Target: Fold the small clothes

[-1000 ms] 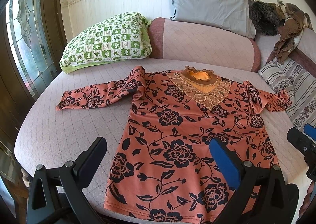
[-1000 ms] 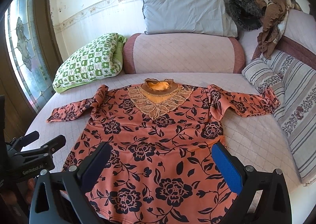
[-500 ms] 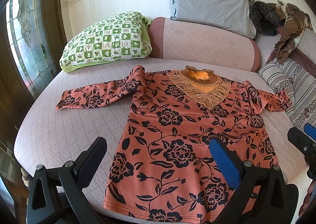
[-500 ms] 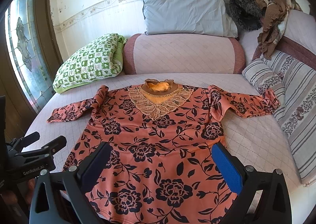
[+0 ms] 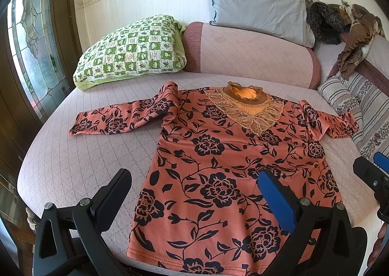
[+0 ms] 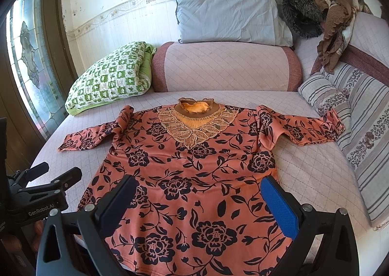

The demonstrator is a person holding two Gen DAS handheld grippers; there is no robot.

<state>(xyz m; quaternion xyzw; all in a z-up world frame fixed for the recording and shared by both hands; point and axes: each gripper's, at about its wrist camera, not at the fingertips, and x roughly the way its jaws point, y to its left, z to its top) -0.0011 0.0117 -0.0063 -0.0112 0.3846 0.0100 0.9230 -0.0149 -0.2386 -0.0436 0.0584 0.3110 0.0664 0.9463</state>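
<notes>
Black-framed, the left gripper [image 5: 194, 199] hovered low over the near hem of the top [image 5: 226, 161], its two fingers spread wide apart, holding nothing. That orange blouse with black flowers lay flat, face up, on the quilted pale pink bed [image 5: 73, 161], collar away, one sleeve [image 5: 121, 117] stretched toward the stained-glass door [image 5: 31, 44]. A green checked pillow [image 5: 131, 52] and a grey pillow [image 5: 260, 5] rested against the wall end. The right gripper [image 5: 372, 173] showed at the right edge.

From the right wrist view, the right gripper [image 6: 199, 203] also hung above the hem of the top [image 6: 194, 166], fingers wide apart and empty. The left gripper [image 6: 48, 176] sat just off the bed's left edge. A striped cushion [image 6: 359, 130] touched the other sleeve [image 6: 306, 127], and brown clothes [image 6: 338, 18] were heaped behind.
</notes>
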